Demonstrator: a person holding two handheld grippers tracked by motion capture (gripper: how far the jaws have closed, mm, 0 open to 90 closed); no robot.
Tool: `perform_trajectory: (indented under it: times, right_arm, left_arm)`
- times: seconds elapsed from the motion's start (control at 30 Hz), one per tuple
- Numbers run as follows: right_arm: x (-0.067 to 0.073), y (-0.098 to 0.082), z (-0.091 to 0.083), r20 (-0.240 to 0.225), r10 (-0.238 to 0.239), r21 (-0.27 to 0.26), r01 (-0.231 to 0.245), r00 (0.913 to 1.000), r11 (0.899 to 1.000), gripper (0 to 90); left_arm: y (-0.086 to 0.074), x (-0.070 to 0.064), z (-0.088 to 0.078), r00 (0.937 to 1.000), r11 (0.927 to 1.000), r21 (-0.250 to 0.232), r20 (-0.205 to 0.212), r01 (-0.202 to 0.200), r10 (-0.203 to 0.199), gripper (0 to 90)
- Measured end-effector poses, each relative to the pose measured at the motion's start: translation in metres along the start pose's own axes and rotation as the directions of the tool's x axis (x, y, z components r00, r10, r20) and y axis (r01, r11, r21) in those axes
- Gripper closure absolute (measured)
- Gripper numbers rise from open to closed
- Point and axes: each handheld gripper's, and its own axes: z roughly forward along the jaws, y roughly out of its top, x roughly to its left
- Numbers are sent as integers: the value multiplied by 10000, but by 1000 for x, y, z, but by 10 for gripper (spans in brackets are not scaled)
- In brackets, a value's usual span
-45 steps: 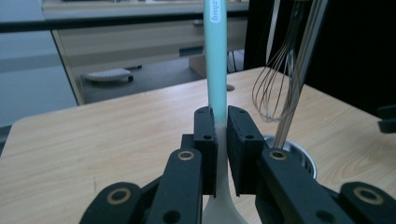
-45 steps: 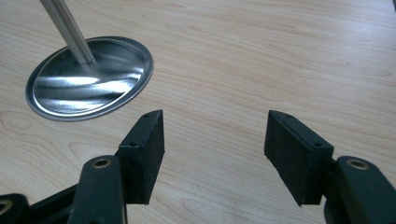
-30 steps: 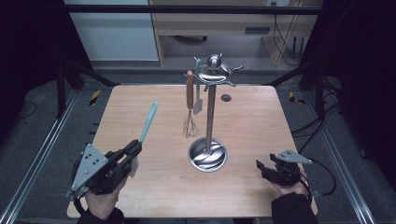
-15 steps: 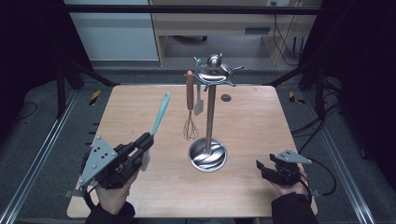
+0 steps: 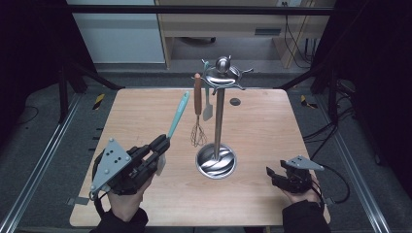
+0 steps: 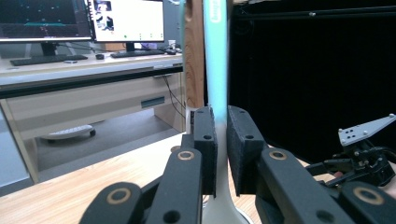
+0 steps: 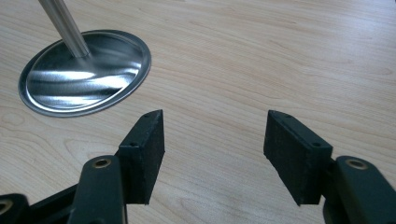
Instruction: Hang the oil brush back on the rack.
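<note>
Two utensils, a whisk (image 5: 197, 133) and a small spatula (image 5: 208, 109), hang on one rack (image 5: 218, 121); my left gripper (image 5: 163, 143) clamps one teal spatula (image 5: 178, 115), my right gripper (image 5: 270, 175) stands wide open.

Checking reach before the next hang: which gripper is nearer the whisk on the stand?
Left. The left gripper sits just beside the whisk, holding the teal spatula; the right gripper rests beyond the stand base.
</note>
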Motion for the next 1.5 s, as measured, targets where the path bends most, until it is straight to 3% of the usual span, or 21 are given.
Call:
perform_trajectory:
  times: [0.43,0.97,1.5]
  right_arm:
    - [0,0,0,-20,0,-7,0,10000,10000,383]
    - [0,0,0,-53,-29,-17,29,10000,10000,383]
    - [0,0,0,-66,0,-17,0,10000,10000,383]
  left_arm:
    - [8,-14,12,9994,9997,28,254,-248,247,822]
    - [11,-22,23,9984,9991,182,418,-395,387,822]
    - [10,-25,34,9983,9974,477,241,-548,537,822]
